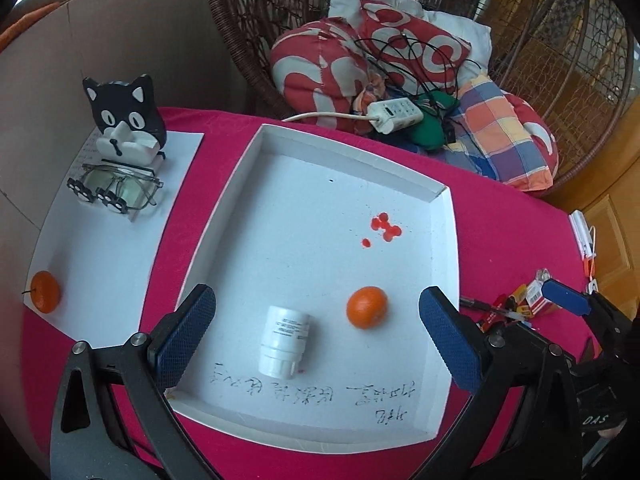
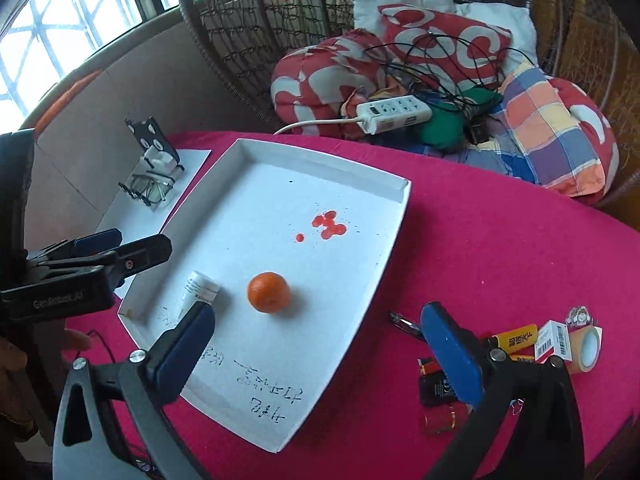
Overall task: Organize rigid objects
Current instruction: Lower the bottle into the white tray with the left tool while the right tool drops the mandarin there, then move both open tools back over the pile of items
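A shallow white tray [image 1: 440, 216] [image 2: 384, 240] lies on the pink tablecloth. Inside it a white pill bottle [image 1: 285, 342] [image 2: 199, 290] lies on its side beside an orange tangerine [image 1: 367, 306] [image 2: 269, 292]. My left gripper [image 1: 316, 312] hangs open above the tray's near end, nothing between its blue pads. My right gripper [image 2: 318, 336] is open too, above the tray's right edge, empty. The left gripper [image 2: 100, 248] also shows at the left of the right wrist view. A second tangerine [image 1: 46, 291] sits on a white sheet [image 1: 100, 248] at the left.
A black cat-shaped holder [image 1: 126, 120] and glasses [image 1: 116, 188] stand on the white sheet. Small items lie right of the tray: a tape roll [image 2: 586, 346], a small box [image 2: 554, 340], a lighter [image 2: 516, 338], a pen [image 1: 480, 304]. Cushions and a power strip [image 1: 394, 114] fill the wicker chair behind.
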### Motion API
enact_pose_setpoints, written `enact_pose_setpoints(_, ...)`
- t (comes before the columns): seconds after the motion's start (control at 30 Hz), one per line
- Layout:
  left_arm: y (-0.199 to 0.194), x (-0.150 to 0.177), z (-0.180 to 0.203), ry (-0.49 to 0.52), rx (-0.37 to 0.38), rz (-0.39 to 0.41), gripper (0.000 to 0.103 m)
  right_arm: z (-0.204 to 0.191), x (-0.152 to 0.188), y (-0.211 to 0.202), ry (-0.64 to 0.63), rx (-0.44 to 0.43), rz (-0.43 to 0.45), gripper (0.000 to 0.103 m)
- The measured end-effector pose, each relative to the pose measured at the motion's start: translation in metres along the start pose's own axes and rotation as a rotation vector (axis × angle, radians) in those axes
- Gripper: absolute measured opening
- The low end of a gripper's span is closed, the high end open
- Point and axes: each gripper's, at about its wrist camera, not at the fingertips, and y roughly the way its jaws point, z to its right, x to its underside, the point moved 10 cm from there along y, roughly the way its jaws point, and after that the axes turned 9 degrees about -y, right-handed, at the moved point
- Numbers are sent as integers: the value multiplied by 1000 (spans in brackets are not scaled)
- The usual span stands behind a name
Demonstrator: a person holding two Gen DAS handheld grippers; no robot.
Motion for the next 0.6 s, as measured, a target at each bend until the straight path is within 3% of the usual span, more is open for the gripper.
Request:
enact_pose_setpoints(0.17,-1,17,32,71,15,-40,103,41,12,-19,91,16,35,103)
enact_pose_setpoints(0.3,4,39,63,130,64,-106,103,103,31,-47,225,70,78,103)
enact_pose_setpoints(0.4,10,58,89,182,76,-149,102,151,54,-66,329,131,92,103)
enact_pose_setpoints(0.6,29,103,158,342,153,-240,99,210,110,-87,456,205,56,103)
